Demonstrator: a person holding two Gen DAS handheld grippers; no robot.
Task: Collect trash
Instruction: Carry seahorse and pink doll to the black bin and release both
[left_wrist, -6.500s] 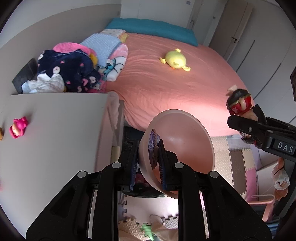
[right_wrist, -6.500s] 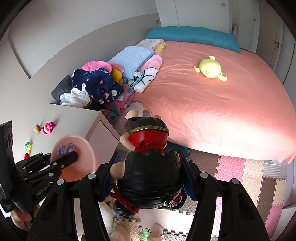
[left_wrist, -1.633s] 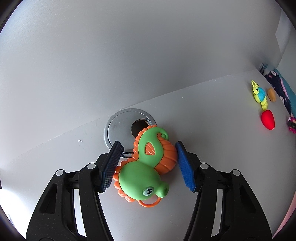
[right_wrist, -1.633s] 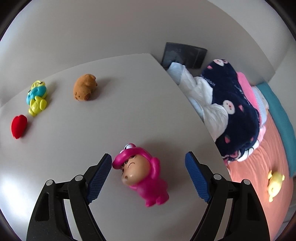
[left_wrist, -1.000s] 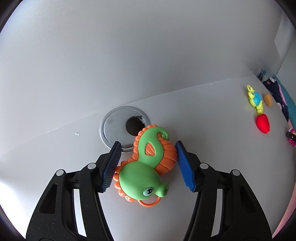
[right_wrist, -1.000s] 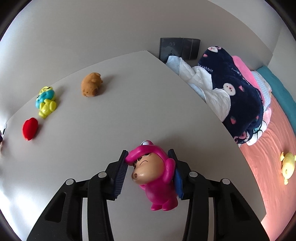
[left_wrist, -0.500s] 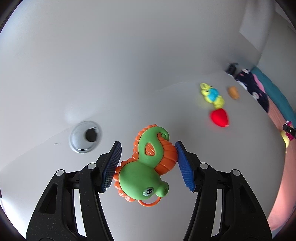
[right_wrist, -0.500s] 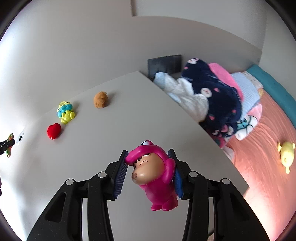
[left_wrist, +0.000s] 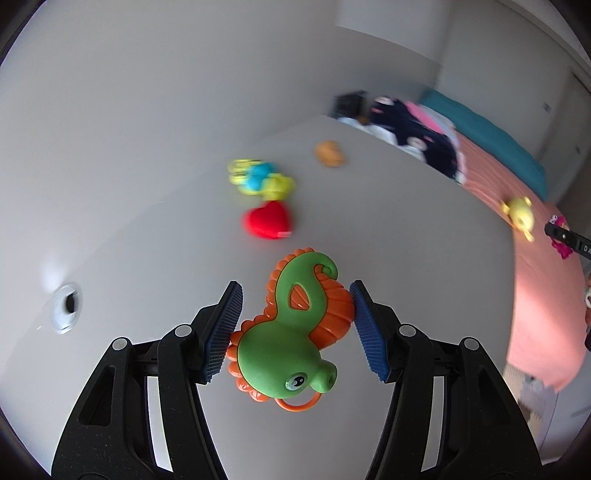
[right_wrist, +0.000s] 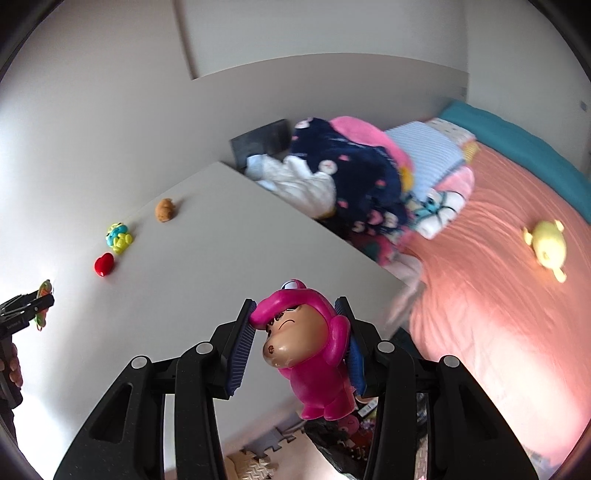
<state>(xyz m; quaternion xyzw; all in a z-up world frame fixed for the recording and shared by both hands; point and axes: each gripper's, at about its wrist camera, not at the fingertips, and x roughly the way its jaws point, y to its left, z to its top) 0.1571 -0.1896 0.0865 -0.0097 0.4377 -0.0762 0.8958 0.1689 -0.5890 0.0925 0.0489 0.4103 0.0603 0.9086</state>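
My left gripper (left_wrist: 295, 325) is shut on a green and orange seahorse toy (left_wrist: 291, 339), held above the white desk (left_wrist: 155, 266). My right gripper (right_wrist: 295, 336) is shut on a pink hooded figure toy (right_wrist: 306, 354), lifted over the desk's right edge (right_wrist: 221, 266). On the desk lie a red heart (left_wrist: 269, 220), a yellow and blue toy (left_wrist: 260, 181) and a small brown toy (left_wrist: 330, 153). The right wrist view shows the same red heart (right_wrist: 103, 264), yellow and blue toy (right_wrist: 119, 232) and brown toy (right_wrist: 165, 209). The left gripper (right_wrist: 26, 306) appears at that view's left edge.
A round cable hole (left_wrist: 66, 308) sits in the desk at left. Beyond the desk is a bed with a pink sheet (right_wrist: 498, 295), a pile of clothes and pillows (right_wrist: 354, 177) and a yellow plush (right_wrist: 546, 249). Foam floor mats (right_wrist: 258, 465) lie below.
Both grippers rose and swung right with their toys. The right gripper closed on the pink figure before one second ago. The cable hole slid left; the bed came into view.
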